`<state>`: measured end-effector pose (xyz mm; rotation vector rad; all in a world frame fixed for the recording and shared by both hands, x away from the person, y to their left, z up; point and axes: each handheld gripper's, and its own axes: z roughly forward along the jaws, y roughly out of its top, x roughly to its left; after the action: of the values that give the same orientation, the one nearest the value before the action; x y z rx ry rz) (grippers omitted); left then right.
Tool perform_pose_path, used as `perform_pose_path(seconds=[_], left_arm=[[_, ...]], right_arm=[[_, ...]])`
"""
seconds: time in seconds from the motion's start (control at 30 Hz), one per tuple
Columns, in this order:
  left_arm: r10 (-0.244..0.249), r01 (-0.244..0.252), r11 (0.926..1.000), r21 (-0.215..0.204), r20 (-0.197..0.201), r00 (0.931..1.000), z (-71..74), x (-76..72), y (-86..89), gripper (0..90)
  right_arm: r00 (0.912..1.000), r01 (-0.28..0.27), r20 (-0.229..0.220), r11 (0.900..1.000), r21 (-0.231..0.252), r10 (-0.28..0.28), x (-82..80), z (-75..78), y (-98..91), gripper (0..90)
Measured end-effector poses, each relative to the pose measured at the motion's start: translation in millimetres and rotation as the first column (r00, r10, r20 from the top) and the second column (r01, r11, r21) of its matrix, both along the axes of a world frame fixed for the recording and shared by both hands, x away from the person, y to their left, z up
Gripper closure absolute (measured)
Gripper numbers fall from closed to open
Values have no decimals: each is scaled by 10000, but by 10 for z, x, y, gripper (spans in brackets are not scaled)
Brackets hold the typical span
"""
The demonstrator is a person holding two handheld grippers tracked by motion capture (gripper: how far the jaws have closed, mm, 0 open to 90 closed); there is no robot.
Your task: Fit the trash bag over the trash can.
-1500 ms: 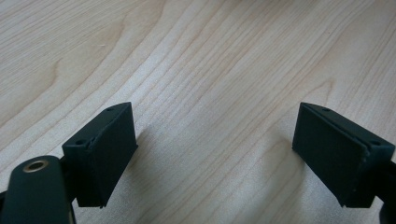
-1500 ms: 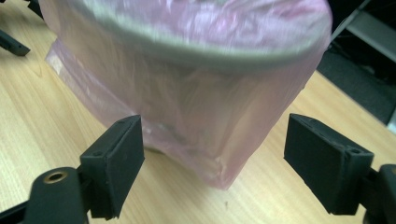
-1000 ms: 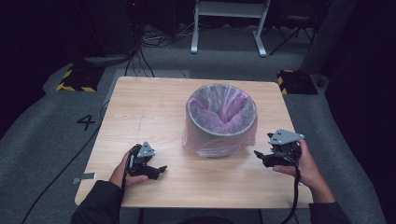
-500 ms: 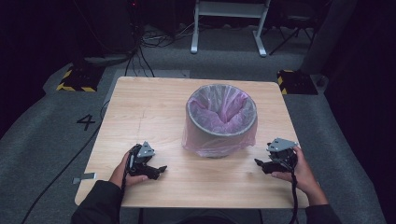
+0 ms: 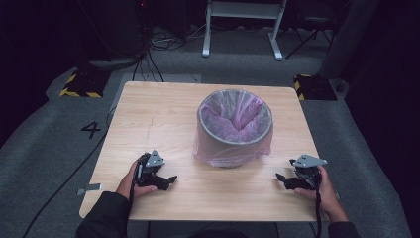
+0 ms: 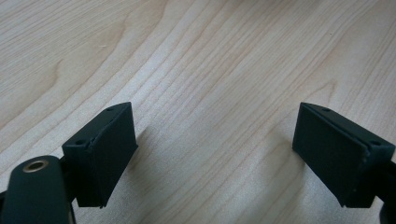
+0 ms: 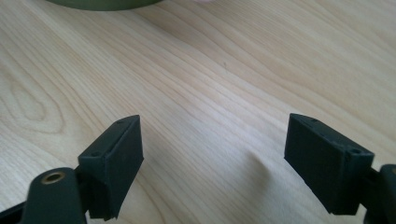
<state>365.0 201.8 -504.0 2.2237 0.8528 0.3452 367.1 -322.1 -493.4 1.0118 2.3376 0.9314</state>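
Observation:
A grey round bin (image 5: 235, 130) lined with a pink plastic bag (image 5: 233, 115) stands in the middle of the wooden table (image 5: 163, 119). My left gripper (image 5: 170, 180) rests on the table near the front left, held by a hand, and its jaws stand wide apart over bare wood (image 6: 215, 140). My right gripper (image 5: 280, 178) is low at the front right of the bin, also open with nothing between its pads (image 7: 116, 163). The bin's base (image 7: 107, 3) shows at the top edge of the right gripper view.
The bag's skirt hangs over the bin's rim and bunches at its foot. Bare wood lies between the two grippers along the front edge. Around the table is grey carpet with cables, a white stand at the back and yellow-black blocks at both sides.
My right gripper has come down and toward the front edge, from beside the bin's rim to just over the tabletop. The left gripper has not moved.

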Motion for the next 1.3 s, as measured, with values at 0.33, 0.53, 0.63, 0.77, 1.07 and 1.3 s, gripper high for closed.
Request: perform_pose_path(seconds=[0.33, 0.53, 0.63, 0.77, 1.07, 1.3], left_arm=[[31, -31, 10000, -11, 6, 10000, -1, -2, -1, 133], [64, -64, 10000, -2, 12, 10000, -1, -5, 0, 133], [68, -68, 10000, 5, 13, 10000, 0, -6, 0, 133], [65, -65, 10000, -4, 11, 10000, -1, -5, 0, 133], [34, -34, 10000, -9, 17, 10000, -1, 4, -2, 132], [53, -53, 10000, -43, -14, 10000, -2, 7, -5, 132]], right_arm=[[9961, 782, -487, 9928, 905, -740, -23, -97, -162, 176], [9940, 977, -572, 9912, 897, -928, -15, -100, -158, 149], [9939, 990, -582, 9910, 898, -940, -13, -101, -159, 144], [9935, 1016, -597, 9908, 896, -965, -11, -101, -158, 141], [9928, 1089, -594, 9900, 893, -1038, -11, -102, -151, 139], [9928, 1089, -598, 9900, 896, -1038, -11, -102, -152, 139]])
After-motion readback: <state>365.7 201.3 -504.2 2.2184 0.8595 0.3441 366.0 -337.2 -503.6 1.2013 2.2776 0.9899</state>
